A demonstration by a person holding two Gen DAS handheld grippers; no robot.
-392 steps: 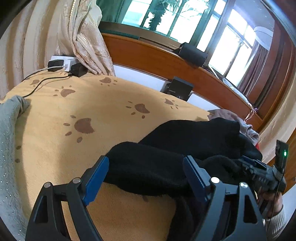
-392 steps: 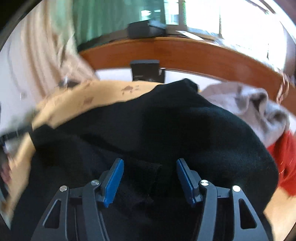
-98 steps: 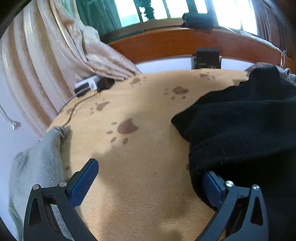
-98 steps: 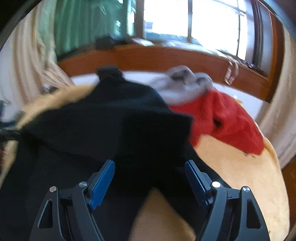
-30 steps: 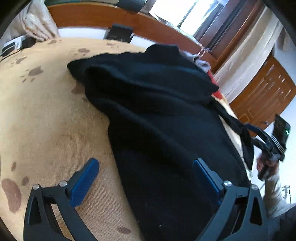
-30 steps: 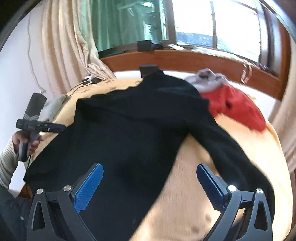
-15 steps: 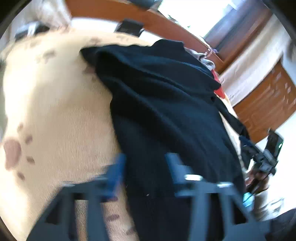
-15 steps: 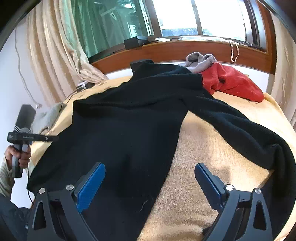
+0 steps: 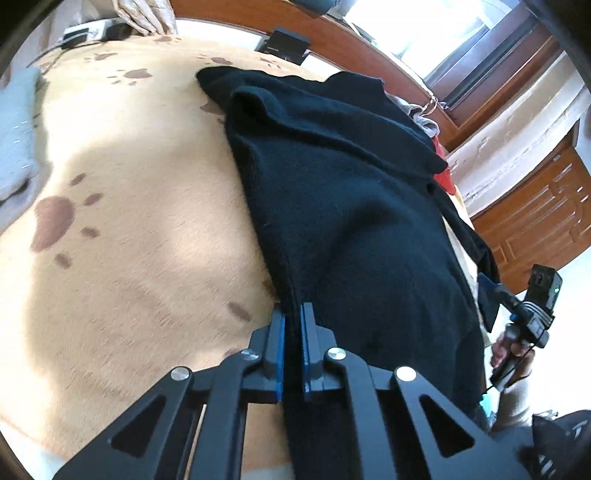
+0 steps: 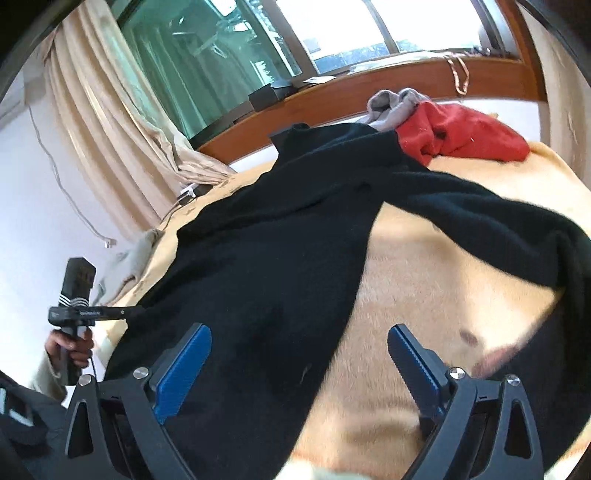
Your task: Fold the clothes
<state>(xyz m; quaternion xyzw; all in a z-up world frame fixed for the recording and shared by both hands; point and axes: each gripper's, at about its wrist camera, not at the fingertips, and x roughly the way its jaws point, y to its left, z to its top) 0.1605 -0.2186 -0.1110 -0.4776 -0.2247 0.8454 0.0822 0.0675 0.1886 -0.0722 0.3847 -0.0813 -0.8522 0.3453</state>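
A black sweater (image 9: 351, 203) lies spread on a tan paw-print blanket (image 9: 129, 166). My left gripper (image 9: 291, 317) is closing its jaws on the sweater's near left edge, and the blue pads pinch the fabric between them. In the right wrist view the sweater (image 10: 277, 240) runs away from me, one sleeve stretched to the right. My right gripper (image 10: 299, 350) stands open just over the near hem. Black cloth lies under its left finger and bare blanket (image 10: 424, 295) under its right one. A hand holds the left gripper (image 10: 127, 312) at the sweater's left edge.
A red garment (image 10: 461, 136) and a grey one (image 10: 395, 105) are heaped at the far right. A grey cloth (image 9: 14, 129) lies at the blanket's left edge. A wooden ledge with a black box (image 9: 284, 40), a power strip (image 9: 88, 29) and a curtain (image 10: 122, 122) border the far side.
The left jaws went from wide open to shut on the sweater's edge while the hand moved in. The right gripper drew nearer to the hem and rolled, staying open.
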